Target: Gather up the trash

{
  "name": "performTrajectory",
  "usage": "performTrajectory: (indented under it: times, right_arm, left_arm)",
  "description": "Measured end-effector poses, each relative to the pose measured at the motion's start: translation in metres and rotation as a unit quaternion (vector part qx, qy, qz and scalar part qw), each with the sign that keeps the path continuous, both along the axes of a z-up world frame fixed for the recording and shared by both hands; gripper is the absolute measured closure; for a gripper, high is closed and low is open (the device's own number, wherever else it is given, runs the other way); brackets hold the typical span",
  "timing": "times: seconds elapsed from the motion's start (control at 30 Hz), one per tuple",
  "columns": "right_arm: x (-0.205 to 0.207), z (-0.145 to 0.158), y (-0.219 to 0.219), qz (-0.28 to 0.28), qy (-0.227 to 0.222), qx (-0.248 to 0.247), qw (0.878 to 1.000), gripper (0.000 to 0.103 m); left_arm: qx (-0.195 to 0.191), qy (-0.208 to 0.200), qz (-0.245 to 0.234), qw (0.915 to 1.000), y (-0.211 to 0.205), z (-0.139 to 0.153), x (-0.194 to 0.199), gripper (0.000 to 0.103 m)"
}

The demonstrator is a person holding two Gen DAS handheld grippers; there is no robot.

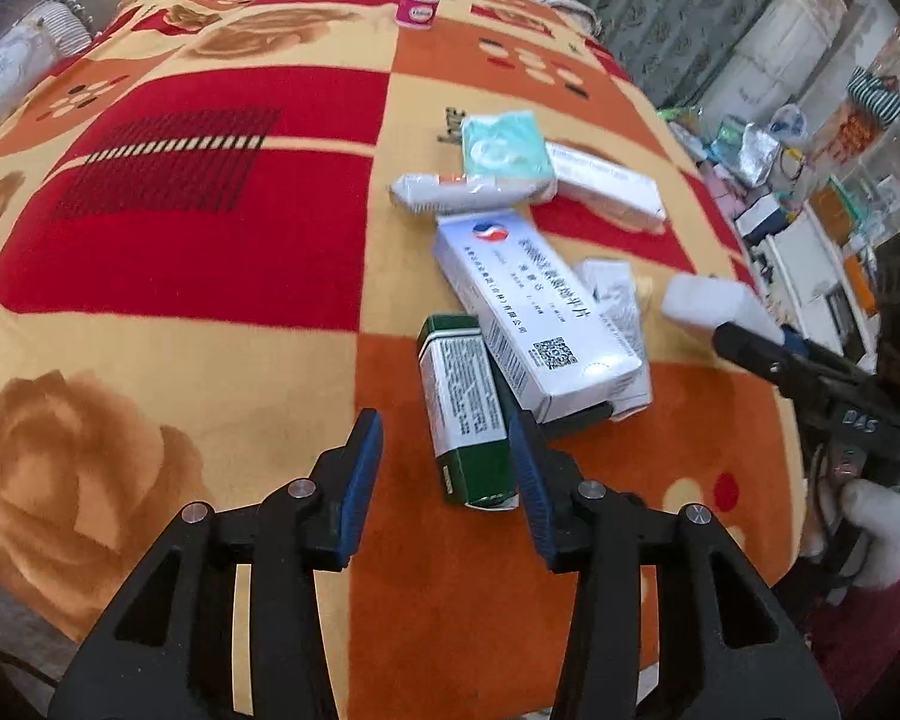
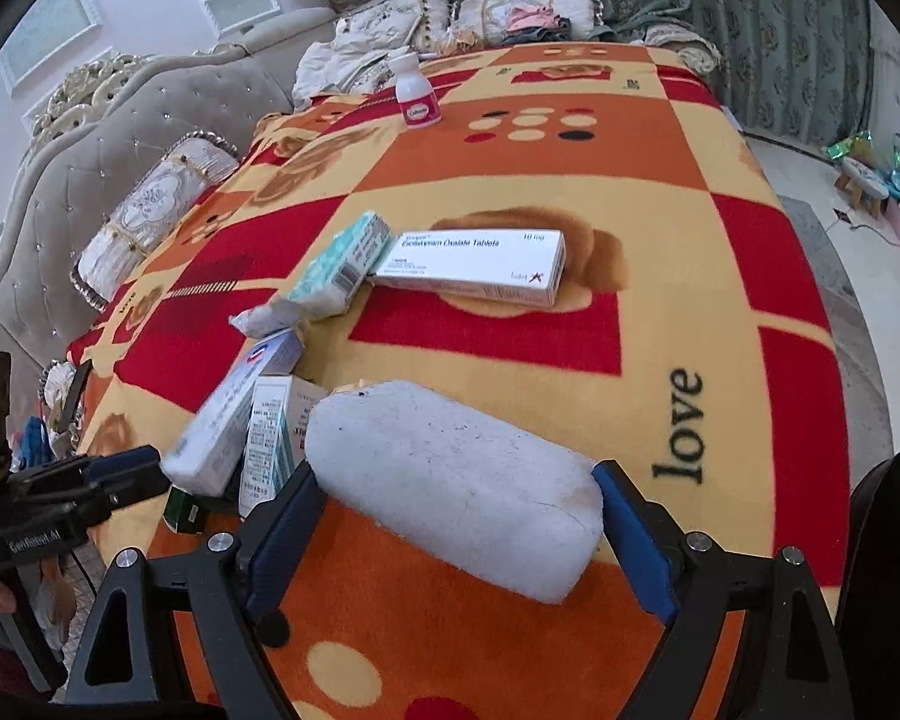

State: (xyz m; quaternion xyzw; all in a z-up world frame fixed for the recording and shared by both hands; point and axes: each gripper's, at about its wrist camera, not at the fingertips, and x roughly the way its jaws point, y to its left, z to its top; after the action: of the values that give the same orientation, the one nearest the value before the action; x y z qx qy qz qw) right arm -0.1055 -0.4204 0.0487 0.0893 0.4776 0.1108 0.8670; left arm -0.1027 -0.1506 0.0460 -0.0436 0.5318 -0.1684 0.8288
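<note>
On the patterned blanket (image 1: 210, 252) lies a heap of trash: a green box (image 1: 462, 408), a white and blue medicine box (image 1: 528, 312), a small white box (image 1: 615, 300), a crumpled white wrapper (image 1: 444, 189), a teal tissue pack (image 1: 504, 150) and a long white tablet box (image 2: 474, 267). My left gripper (image 1: 444, 420) hangs open over the green box, whose near end lies between the fingers beside the right pad. My right gripper (image 2: 456, 468) is shut on a white foam block (image 2: 450, 480), lifted just off the blanket; the foam block (image 1: 714, 306) shows at the right in the left wrist view.
A small white bottle with a pink label (image 2: 417, 99) stands at the far end of the bed. A padded headboard (image 2: 120, 150) and pillows (image 2: 150, 216) line the left side. Curtains (image 2: 690, 0) hang behind. The floor to the right holds a stool (image 2: 864, 180) and clutter.
</note>
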Motion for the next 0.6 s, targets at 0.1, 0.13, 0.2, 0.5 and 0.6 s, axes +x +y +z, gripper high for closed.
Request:
performTrajectory:
  times: [0.1,0.13,0.2,0.5,0.6]
  right_arm:
    - [-0.002,-0.001,0.003,0.003,0.003,0.0,1.0,0.016]
    - [-0.003,0.0,0.003,0.004,0.002,-0.001,1.0,0.016]
    - [-0.004,0.0,0.004,0.005,0.001,-0.005,1.0,0.016]
    - [-0.009,0.003,0.011,0.013,-0.009,-0.008,1.0,0.016]
    - [-0.012,0.006,0.01,0.014,-0.015,-0.006,1.0,0.016]
  left_arm:
    - [-0.005,0.006,-0.009,0.9999,-0.003,-0.004,-0.001,0.061]
    - [-0.002,0.006,-0.01,0.9999,-0.005,-0.005,0.0,0.061]
    - [0.002,0.005,-0.011,0.9999,-0.008,-0.007,0.002,0.061]
    - [0.0,-0.013,0.003,0.9999,0.005,-0.003,0.003,0.08]
    - [-0.001,-0.026,0.013,0.9996,0.018,0.011,-0.004,0.08]
